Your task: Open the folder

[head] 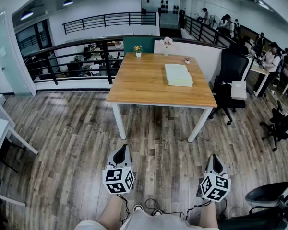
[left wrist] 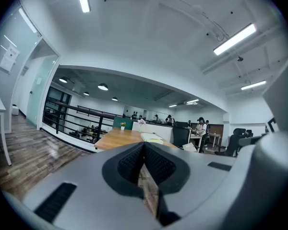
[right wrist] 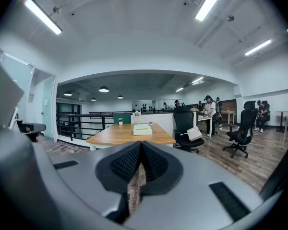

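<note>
A pale yellow-white folder (head: 178, 75) lies closed and flat on the wooden table (head: 144, 83), toward its right side. It also shows far off as the folder (right wrist: 142, 129) in the right gripper view and the folder (left wrist: 151, 138) in the left gripper view. My left gripper (head: 121, 153) and right gripper (head: 215, 163) hang low over the floor, well short of the table. Both are shut with nothing between the jaws. The left gripper (left wrist: 143, 148) and right gripper (right wrist: 140, 147) have their ribbed pads pressed together.
Two small flower pots (head: 138, 50) (head: 167, 43) stand at the table's far edge. A black office chair (head: 229, 79) with a white item sits right of the table; more chairs (head: 277, 128) stand at the right. A black railing (head: 81, 56) runs behind. A white desk (head: 2, 128) is at the left.
</note>
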Tool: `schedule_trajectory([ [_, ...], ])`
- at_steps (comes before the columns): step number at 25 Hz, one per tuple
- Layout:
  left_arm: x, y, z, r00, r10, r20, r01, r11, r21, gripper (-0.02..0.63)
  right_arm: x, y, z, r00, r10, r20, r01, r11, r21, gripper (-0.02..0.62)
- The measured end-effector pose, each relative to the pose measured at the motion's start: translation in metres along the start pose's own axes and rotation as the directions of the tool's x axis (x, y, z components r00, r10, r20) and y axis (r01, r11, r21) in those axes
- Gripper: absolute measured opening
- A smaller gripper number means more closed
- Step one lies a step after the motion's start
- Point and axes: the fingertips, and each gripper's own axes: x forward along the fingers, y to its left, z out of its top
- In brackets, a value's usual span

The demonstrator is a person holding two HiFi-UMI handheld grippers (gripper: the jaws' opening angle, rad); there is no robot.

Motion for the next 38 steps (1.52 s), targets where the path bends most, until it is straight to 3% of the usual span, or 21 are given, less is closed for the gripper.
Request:
schedule_trajectory([
  [7, -0.001, 0.000, -0.002, 1.000, 0.002, 0.000, -0.002, 1.000, 0.002, 0.002, 0.001, 0.004, 0.000, 1.000, 0.015, 0.002, -0.015, 1.000, -0.016, 0.000],
  [11, 0.000, -0.001, -0.003, 1.000, 0.004, -0.004, -0.004, 1.000, 0.009, 0.002, 0.001, 0.005, -0.002, 0.999, 0.042, 0.009, -0.042, 0.999, 0.024, 0.000],
  [24, 0.008, -0.008, -0.003, 1.000, -0.012, -0.024, 0.012, 1.000, 0.001, 0.029, -0.004, -0.013, -0.011, 1.000, 0.002, -0.002, -0.002, 0.998, 0.068, 0.002],
  [38, 0.020, 0.003, -0.002, 0.999, -0.044, -0.013, 0.045, 0.999, 0.023, 0.235, 0.002, -0.003, -0.014, 1.000, -0.009, -0.012, 0.010, 0.997, 0.073, 0.002],
])
